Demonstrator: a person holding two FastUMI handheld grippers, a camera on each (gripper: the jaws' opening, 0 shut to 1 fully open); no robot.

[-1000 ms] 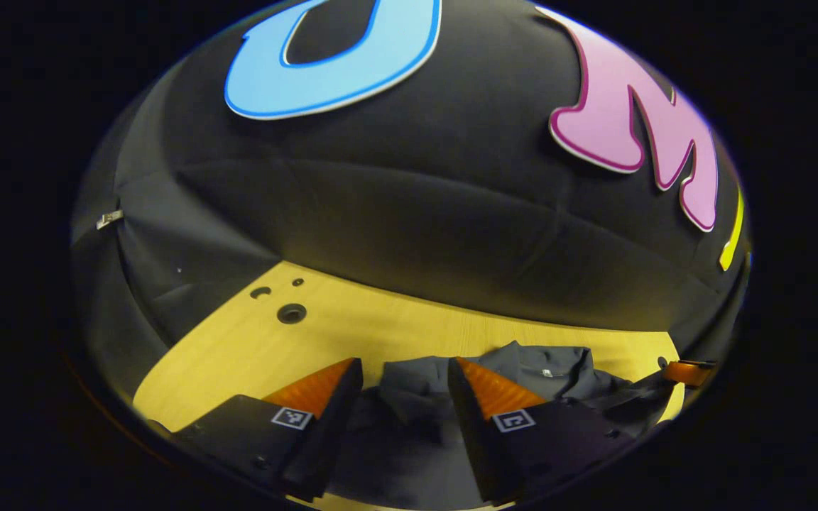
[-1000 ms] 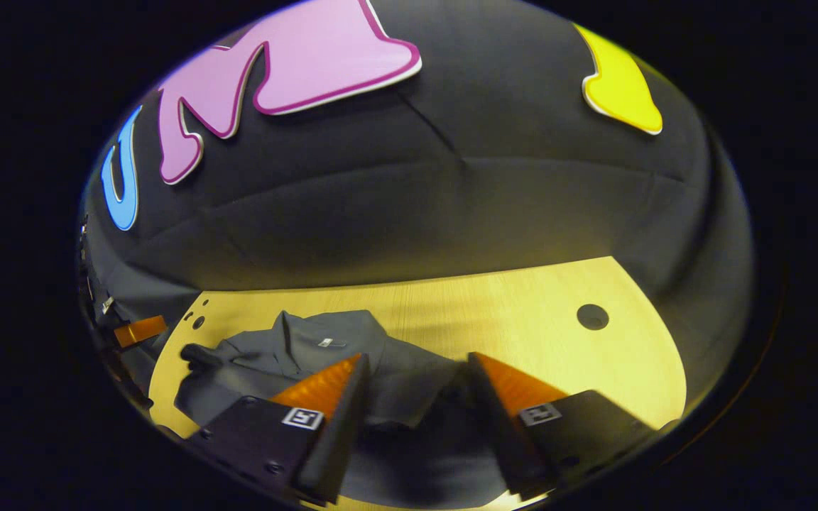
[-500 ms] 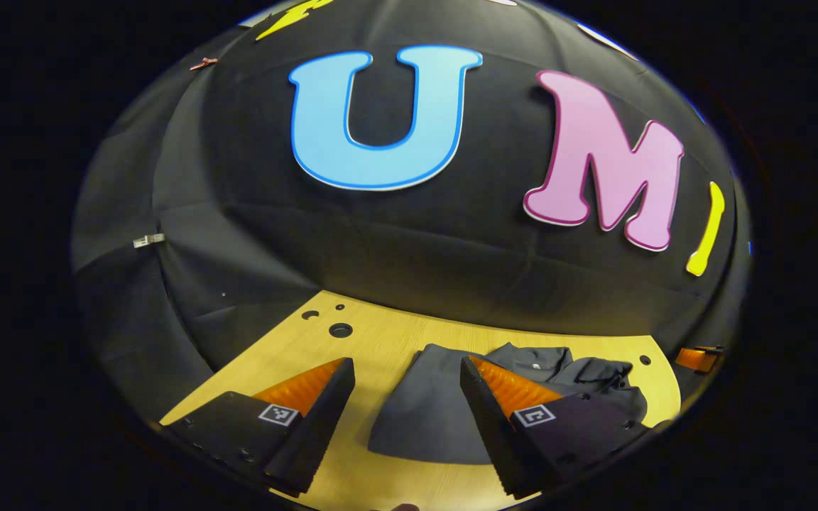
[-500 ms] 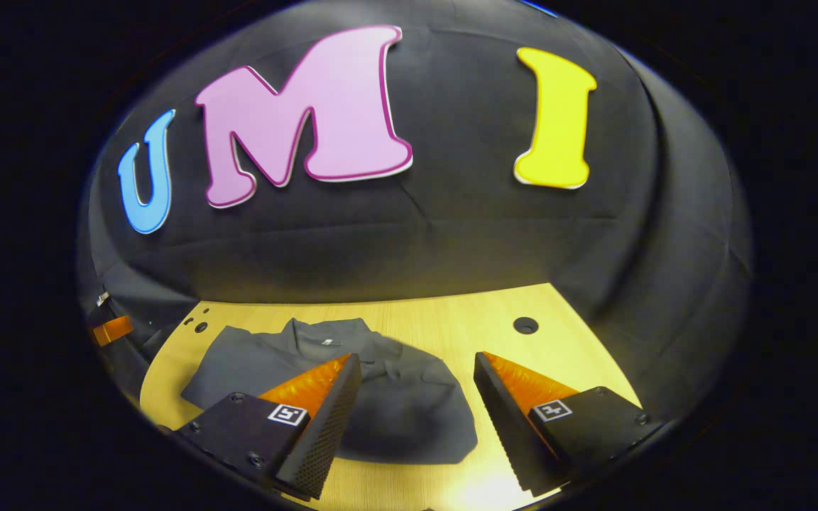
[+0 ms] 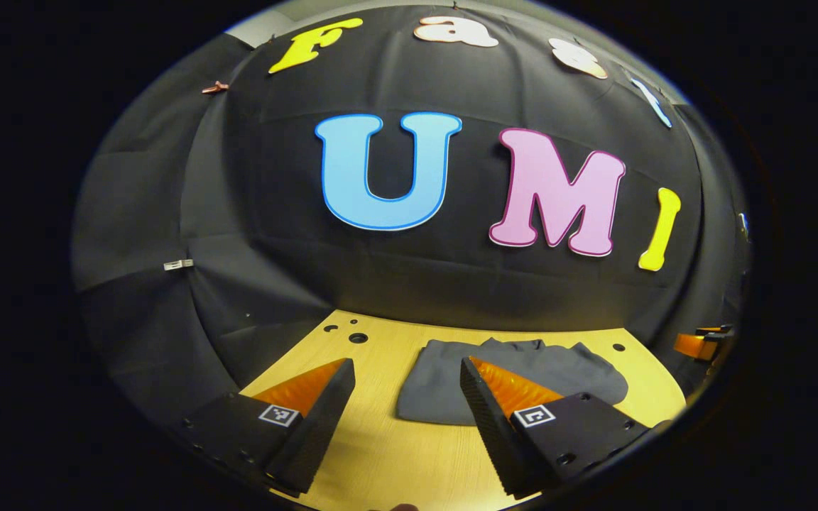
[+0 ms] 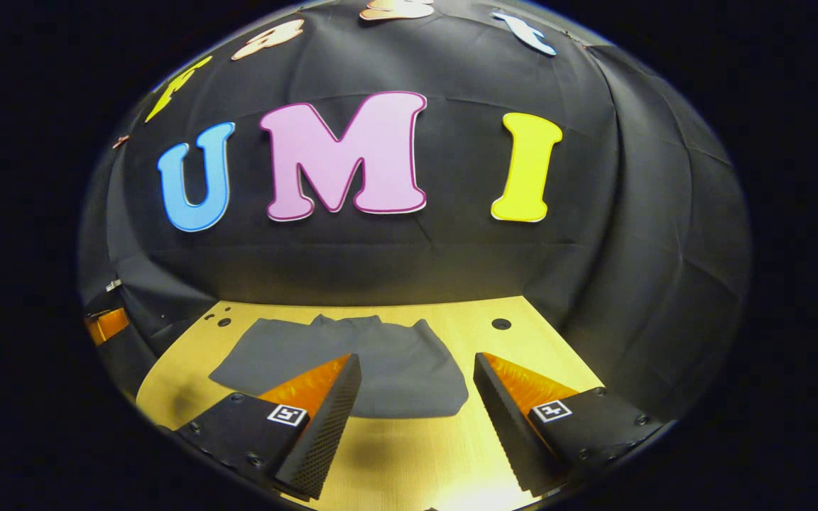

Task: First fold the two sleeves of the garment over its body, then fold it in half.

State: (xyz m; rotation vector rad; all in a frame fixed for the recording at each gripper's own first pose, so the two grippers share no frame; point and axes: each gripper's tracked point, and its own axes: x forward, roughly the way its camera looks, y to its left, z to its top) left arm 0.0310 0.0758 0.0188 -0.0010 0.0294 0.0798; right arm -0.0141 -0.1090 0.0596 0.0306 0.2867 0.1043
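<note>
A dark grey garment (image 5: 437,380) lies folded into a compact flat bundle on the yellow wooden table (image 5: 380,454). In the right gripper view the same garment (image 6: 395,362) rests ahead of the fingers with its collar at the far edge. My left gripper (image 5: 407,419) is open, held back from the garment with nothing between its fingers. My right gripper (image 6: 412,419) is open too, with bare table between its fingers. The other gripper (image 5: 696,343) peeks in at the right edge of the left gripper view, and the other gripper (image 6: 105,323) at the left edge of the right gripper view.
The table has small round holes (image 5: 358,338) near its far left corner and one hole (image 6: 500,323) at the far right. Black cloth walls close in behind and on both sides of the table.
Both grippers have let go of the garment and pulled back and up. The garment now lies flat and folded on the table, farther from both cameras.
</note>
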